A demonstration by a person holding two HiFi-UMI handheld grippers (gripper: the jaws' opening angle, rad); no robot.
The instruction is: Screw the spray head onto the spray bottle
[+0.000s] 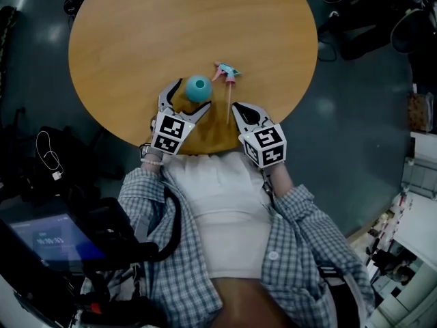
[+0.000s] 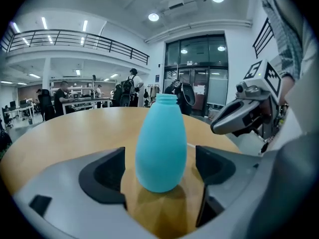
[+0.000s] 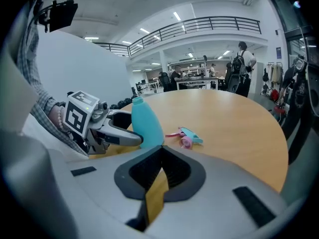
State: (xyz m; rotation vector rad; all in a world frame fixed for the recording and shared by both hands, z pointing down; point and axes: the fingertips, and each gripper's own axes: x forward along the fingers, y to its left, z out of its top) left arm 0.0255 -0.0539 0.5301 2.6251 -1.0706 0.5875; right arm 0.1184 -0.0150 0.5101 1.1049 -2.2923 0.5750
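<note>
A teal spray bottle without a cap stands upright near the front edge of the round wooden table. My left gripper is open with a jaw on each side of the bottle; a gap shows on both sides and the pads do not touch it. The pink and teal spray head lies on its side just right of the bottle, its thin tube running toward me. My right gripper is shut and empty, close to the tube's near end. The right gripper view shows the bottle and spray head ahead of the shut jaws.
The table's front edge runs right under both grippers, against the person's body. Dark floor surrounds the table, with bags and gear at the left and chairs at the upper right. People stand far off in the hall.
</note>
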